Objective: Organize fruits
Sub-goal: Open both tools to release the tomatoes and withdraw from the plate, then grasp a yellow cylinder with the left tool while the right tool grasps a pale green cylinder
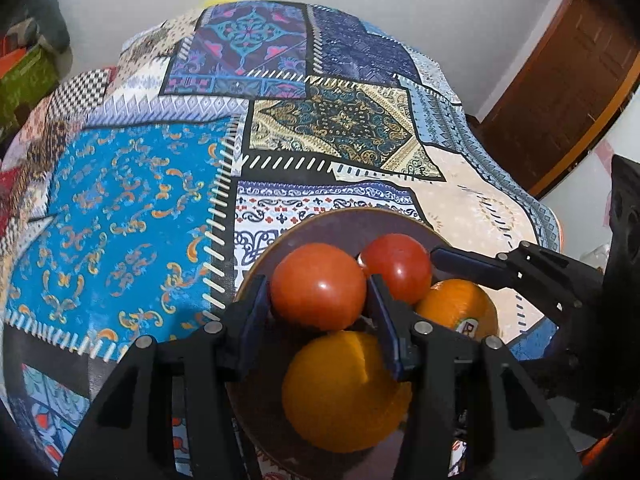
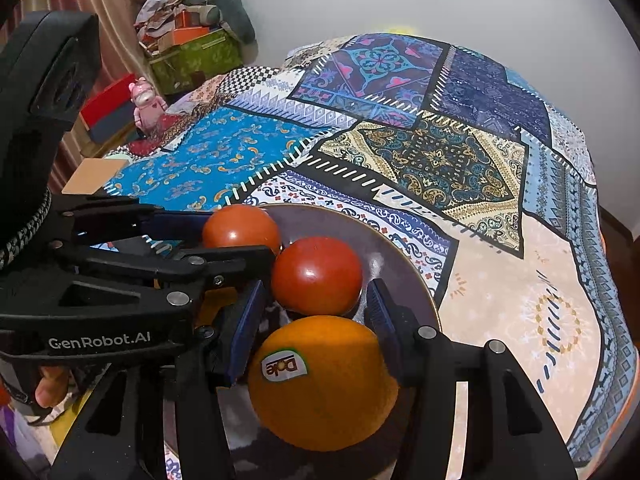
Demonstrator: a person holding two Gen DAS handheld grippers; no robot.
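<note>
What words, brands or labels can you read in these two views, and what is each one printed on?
"GenRobot.AI": white lettering on the black left gripper body.
"Dole": sticker on the orange between the right gripper's fingers, reading mirrored.
In the left wrist view that orange's sticker is partly hidden and unreadable.

Both wrist views look steeply down, close over the plate of fruit, their shared field; patchwork desk toward 12 o'clock.

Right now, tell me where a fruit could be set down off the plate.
The blue floral patch left of the plate lies bare, as do the gold paisley patch beyond it and the cream patch to its right. The plate itself is crowded: two tomatoes, two oranges, and both hand-held grippers, left and right, reaching in.
</note>
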